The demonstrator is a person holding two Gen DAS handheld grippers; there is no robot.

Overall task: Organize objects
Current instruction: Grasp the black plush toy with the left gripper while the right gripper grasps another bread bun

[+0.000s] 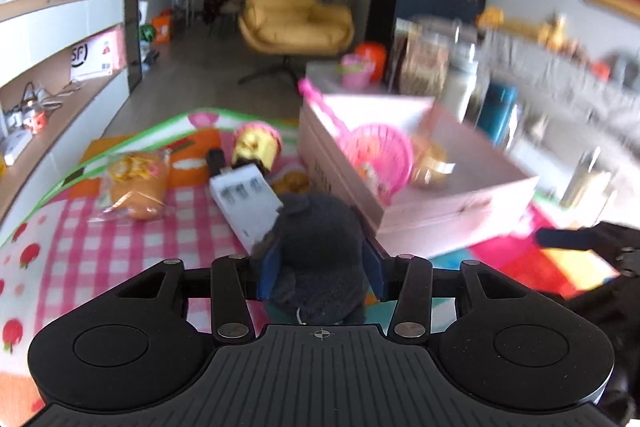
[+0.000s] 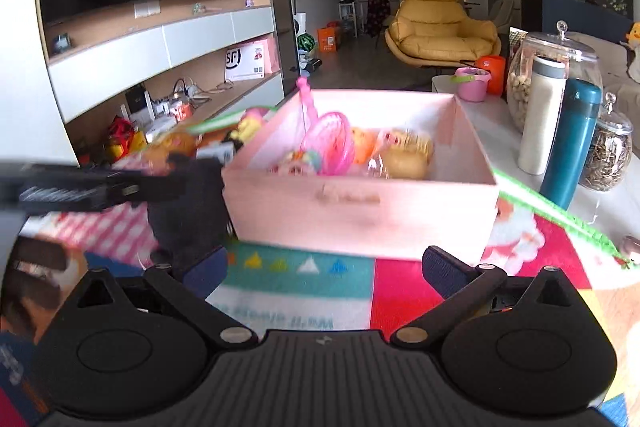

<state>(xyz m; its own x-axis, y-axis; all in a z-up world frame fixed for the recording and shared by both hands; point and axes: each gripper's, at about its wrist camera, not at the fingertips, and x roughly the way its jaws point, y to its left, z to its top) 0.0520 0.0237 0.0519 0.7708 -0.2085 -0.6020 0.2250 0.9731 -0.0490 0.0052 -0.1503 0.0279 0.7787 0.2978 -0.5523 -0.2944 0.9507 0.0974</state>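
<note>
Plush toy (image 1: 316, 247), dark and fuzzy, sits clamped between the blue pads of the left gripper (image 1: 320, 267), its long axis running away from the camera toward the pink box (image 1: 460, 211), just short of the box's near corner above the checked play mat (image 1: 100, 247). The right gripper (image 2: 324, 267) stands with its jaws wide apart and nothing between them, facing the pink box's front wall. In the box lies a pink net scoop (image 2: 328, 143), handle up.
</note>
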